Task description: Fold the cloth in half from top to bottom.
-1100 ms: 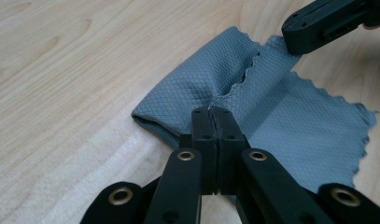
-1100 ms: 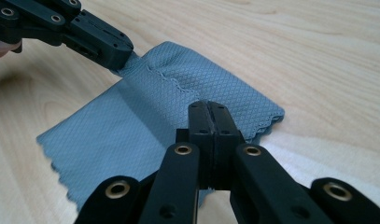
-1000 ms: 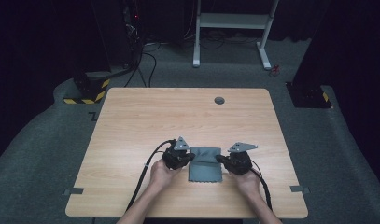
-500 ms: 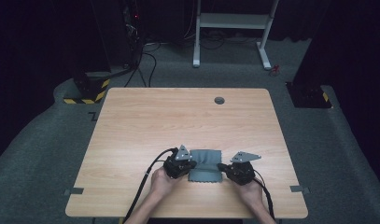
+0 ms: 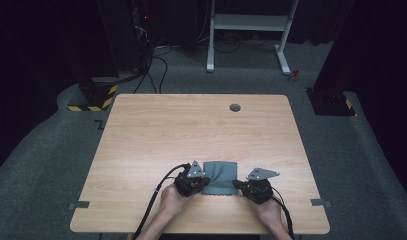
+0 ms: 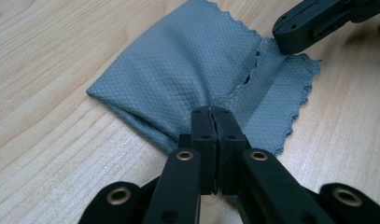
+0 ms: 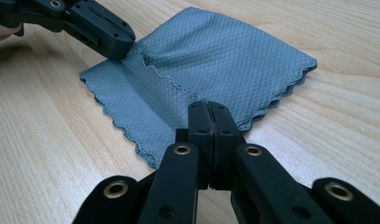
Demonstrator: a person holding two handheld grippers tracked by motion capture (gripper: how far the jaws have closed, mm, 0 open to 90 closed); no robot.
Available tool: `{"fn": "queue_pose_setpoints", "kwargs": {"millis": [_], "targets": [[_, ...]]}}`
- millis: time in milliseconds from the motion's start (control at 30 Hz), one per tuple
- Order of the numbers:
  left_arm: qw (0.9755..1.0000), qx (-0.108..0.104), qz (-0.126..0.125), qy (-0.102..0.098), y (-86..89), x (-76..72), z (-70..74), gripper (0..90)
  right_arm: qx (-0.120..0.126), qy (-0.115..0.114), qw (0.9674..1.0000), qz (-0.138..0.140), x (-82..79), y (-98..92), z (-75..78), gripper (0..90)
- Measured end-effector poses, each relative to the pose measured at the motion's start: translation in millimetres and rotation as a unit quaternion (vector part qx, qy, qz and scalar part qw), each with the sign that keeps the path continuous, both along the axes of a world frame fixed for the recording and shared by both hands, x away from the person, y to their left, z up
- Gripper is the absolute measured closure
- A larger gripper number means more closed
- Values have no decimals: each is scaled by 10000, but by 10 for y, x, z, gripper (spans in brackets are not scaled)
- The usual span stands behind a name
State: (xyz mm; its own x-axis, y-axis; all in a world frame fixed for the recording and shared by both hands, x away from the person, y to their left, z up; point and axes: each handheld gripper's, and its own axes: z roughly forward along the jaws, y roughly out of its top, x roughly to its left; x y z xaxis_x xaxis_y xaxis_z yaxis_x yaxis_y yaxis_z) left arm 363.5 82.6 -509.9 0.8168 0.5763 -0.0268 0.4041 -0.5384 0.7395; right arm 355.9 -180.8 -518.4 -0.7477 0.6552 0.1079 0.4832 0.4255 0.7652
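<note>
A grey microfibre cloth (image 5: 220, 175) with scalloped edges lies folded on the wooden table (image 5: 191, 130), near its front edge. My left gripper (image 5: 205, 187) is at the cloth's left near corner. Its jaws are shut on a pinch of the cloth (image 6: 187, 70) at the left gripper (image 6: 211, 113) tips. My right gripper (image 5: 237, 184) is at the right near corner, likewise shut on the cloth (image 7: 215, 51) at the right gripper (image 7: 208, 108) tips. A top layer of cloth is drawn taut between the two grips. Each gripper view shows the other gripper across the cloth.
A round cable hole (image 5: 235, 107) sits in the table's far side. Black cables (image 5: 156, 200) trail from the grippers over the front edge. A white frame (image 5: 251, 30) and dark stands are on the floor beyond the table.
Both grippers have moved toward the table's near edge, drawing the gripped cloth edge over the rest of the cloth. Both have stayed shut.
</note>
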Motion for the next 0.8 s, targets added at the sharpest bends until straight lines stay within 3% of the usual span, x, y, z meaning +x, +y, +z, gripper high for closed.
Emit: {"fn": "queue_pose_setpoints", "kwargs": {"millis": [267,467,633,800], "targets": [[10000,9,-74,48,34,-72,-45,867,-46,3,10000,71,-43,-1,-21,887],[9998,-52,-131,121,68,-142,-43,805,24,87,9999,135,-105,-38,-17,803],[9990,-280,-223,256,105,-230,12,706,184,48,9997,137,-199,-114,53,763],[9985,-521,-1,158,138,-191,108,660,373,-24,9993,48,-187,-128,166,808]]}}
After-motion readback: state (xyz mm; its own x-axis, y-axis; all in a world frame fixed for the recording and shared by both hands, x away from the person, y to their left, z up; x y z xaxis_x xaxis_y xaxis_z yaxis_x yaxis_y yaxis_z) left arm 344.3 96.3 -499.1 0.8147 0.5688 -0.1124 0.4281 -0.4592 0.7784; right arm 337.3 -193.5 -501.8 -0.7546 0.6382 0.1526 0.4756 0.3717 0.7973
